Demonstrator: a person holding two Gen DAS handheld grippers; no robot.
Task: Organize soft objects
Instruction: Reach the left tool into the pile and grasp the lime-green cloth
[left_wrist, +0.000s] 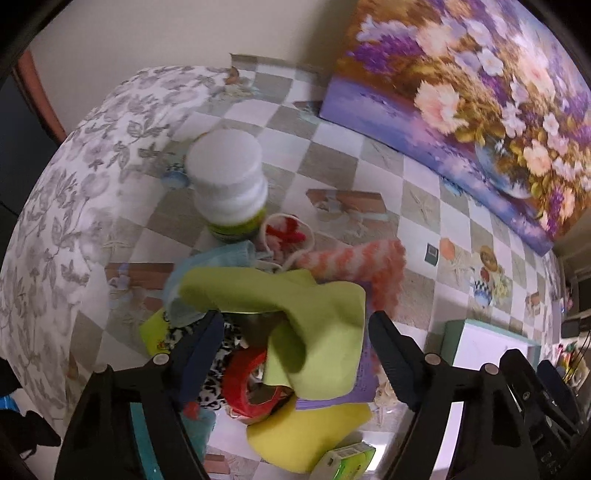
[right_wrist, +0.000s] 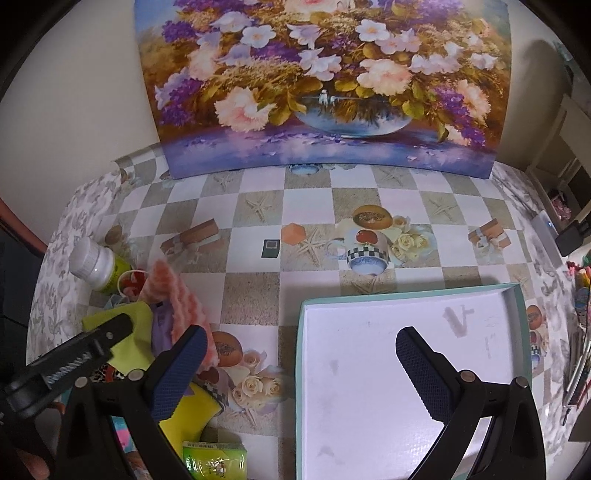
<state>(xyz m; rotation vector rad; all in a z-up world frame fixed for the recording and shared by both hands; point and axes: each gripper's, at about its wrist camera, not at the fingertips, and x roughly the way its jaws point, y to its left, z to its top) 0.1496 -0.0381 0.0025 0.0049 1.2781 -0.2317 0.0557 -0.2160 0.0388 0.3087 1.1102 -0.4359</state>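
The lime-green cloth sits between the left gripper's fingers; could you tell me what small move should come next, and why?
Probably close the left gripper on the lime-green cloth: its open fingers straddle it atop the pile, and the box stands empty.

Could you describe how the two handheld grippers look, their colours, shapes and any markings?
Both are alike. The left gripper and the right gripper each have two black plastic arms that taper toward the tips, with silver round rivets at the joints. The fingers carry dark blue pads with a fine knurled texture. Seen from the right wrist, the left one shows embossed lettering, too blurred to read.
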